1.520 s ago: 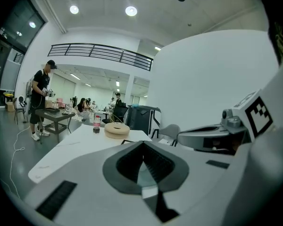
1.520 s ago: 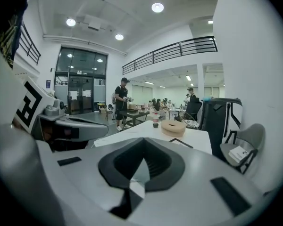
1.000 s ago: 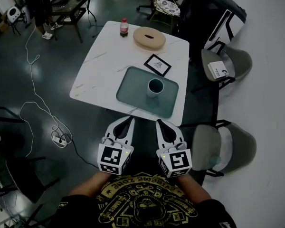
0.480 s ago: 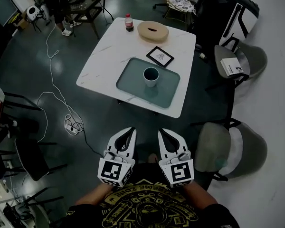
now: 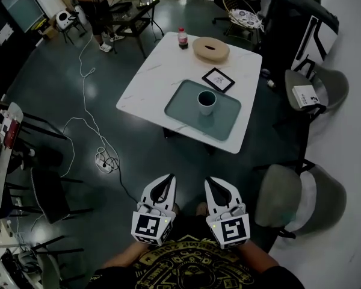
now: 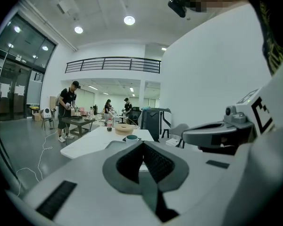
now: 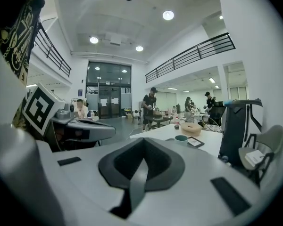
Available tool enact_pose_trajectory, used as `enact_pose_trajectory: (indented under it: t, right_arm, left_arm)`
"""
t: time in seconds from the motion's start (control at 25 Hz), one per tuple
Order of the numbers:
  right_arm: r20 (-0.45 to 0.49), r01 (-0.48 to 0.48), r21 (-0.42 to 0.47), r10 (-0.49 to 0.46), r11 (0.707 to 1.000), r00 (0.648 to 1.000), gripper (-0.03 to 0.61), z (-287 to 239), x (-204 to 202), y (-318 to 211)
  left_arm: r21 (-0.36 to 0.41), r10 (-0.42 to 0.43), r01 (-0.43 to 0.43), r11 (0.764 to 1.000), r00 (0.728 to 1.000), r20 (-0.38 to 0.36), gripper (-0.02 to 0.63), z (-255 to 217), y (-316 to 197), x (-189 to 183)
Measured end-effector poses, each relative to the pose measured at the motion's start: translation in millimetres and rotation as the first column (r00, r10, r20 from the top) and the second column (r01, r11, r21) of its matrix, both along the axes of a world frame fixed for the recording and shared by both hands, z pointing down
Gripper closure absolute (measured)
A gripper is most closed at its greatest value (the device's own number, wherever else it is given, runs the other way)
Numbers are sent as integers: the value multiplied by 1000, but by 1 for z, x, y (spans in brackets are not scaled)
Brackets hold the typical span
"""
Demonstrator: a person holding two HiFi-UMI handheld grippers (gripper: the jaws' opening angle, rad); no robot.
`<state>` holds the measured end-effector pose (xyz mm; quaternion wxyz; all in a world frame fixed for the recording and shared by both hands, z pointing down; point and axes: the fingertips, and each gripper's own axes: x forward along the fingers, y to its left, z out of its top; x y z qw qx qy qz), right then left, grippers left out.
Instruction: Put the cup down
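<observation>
My left gripper [image 5: 166,182] and right gripper [image 5: 214,185] are both pinched fully shut on nothing. I've got them side by side, tucked close to my body and well apart from the white marble-look square table [image 5: 156,77], which makes sense since there's nothing to carry. The white ceramic cup with the teal inside [image 5: 206,102] stands upright on the grey-green rectangular tray [image 5: 183,104] there, so I'd call the put-down done.
</observation>
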<state>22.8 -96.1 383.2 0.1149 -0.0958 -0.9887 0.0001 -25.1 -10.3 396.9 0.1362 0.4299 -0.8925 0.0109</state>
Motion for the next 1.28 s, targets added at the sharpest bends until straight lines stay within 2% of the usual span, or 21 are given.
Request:
enact_pose_trajectory:
  t: [0.44,0.72,1.12,1.28]
  right_arm:
    - [-31,-35,2,35,999,999,574,15,-4,49]
    - [-43,-80,21,81,997,996,574,17,0,56]
    - [-52,-79,52,81,996,995,574,10,-6,71]
    - [-56,-92,35,94,995,994,574,19,-8,77]
  left_arm:
    - [15,14,-14,1000,1000,12,603,-4,46,-7]
    - [34,46,-47,998,999,22,603,-6,55,-10]
    - [37,74,-75,997,997,18,603,-5,68,-14]
    - [37,76,-77,996,997,9,603,-2,75,-17]
